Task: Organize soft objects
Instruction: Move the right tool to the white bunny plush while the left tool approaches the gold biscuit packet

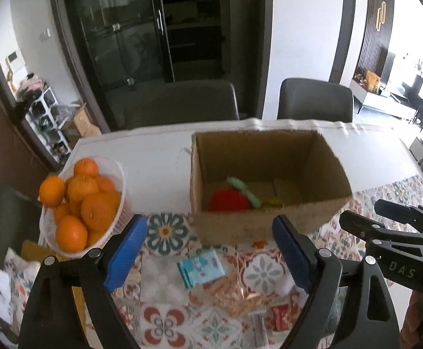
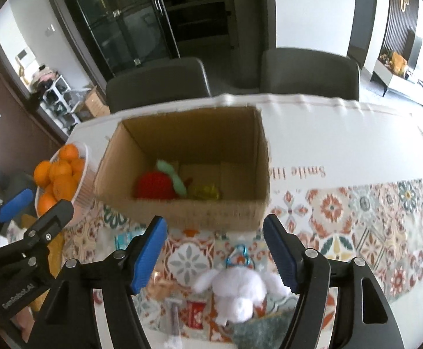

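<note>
An open cardboard box (image 1: 200, 174) (image 2: 179, 212) stands on the table ahead of both grippers. Inside it lie a red knitted fruit with a green leaf (image 1: 229, 200) (image 2: 153, 187) and a small yellow-green item (image 2: 205, 192). My left gripper (image 1: 210, 254) is open over the patterned cloth, nothing between its blue pads; a blue packet (image 1: 201, 267) and a clear bag with pink contents (image 1: 234, 290) lie below it. My right gripper (image 2: 214, 257) is open too; a white plush toy with a blue clip (image 2: 240, 288) lies on the cloth under it, untouched.
A white basket of oranges (image 1: 80, 203) (image 2: 61, 177) stands left of the box. A patterned runner (image 2: 357, 212) covers the near table. Small red packets (image 2: 195, 315) and a dark green soft thing (image 2: 261, 331) lie near the plush. Two grey chairs (image 1: 314, 99) stand behind the table.
</note>
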